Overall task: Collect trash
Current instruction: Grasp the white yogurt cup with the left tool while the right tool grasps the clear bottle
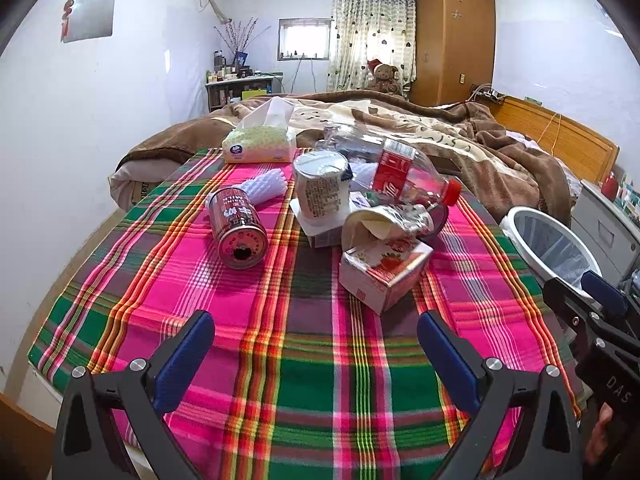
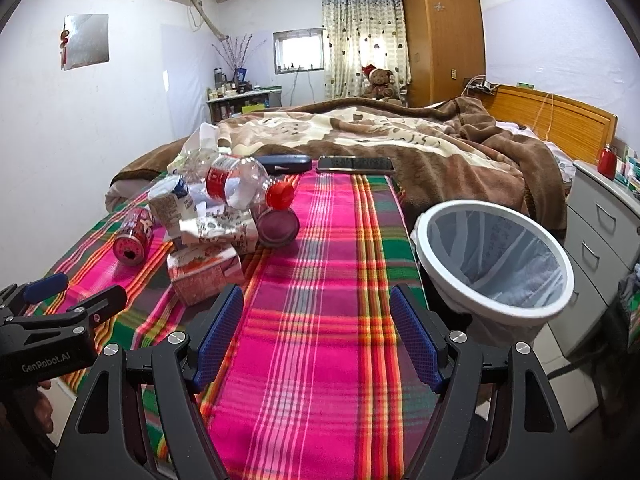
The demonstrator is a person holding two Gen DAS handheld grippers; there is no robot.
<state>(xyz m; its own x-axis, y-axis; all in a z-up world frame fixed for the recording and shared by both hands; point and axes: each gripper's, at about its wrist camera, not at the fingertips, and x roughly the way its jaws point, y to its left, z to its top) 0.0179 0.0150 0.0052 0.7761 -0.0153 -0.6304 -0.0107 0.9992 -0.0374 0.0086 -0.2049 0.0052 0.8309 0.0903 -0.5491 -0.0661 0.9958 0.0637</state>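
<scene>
Trash is heaped on the plaid cloth (image 1: 304, 360): a red can (image 1: 238, 224) on its side, a white paper cup (image 1: 322, 190), a clear bottle (image 1: 400, 174) with a red cap, a crumpled wrapper (image 1: 390, 220) and a strawberry carton (image 1: 382, 274). My left gripper (image 1: 316, 330) hovers open just short of the carton, holding nothing. In the right wrist view the pile lies to the left, with the carton (image 2: 204, 274), can (image 2: 134, 236) and bottle (image 2: 240, 180). My right gripper (image 2: 316, 332) is open over bare cloth. A white bin (image 2: 496, 256) with a liner stands right of it.
A tissue pack (image 1: 260, 140) and a white spiky roller (image 1: 266, 186) lie beyond the pile. A phone (image 2: 354, 164) and a dark case (image 2: 284, 163) rest at the cloth's far edge. Behind is a bed with a brown blanket (image 2: 380, 136); grey drawers (image 2: 608, 220) stand at the right.
</scene>
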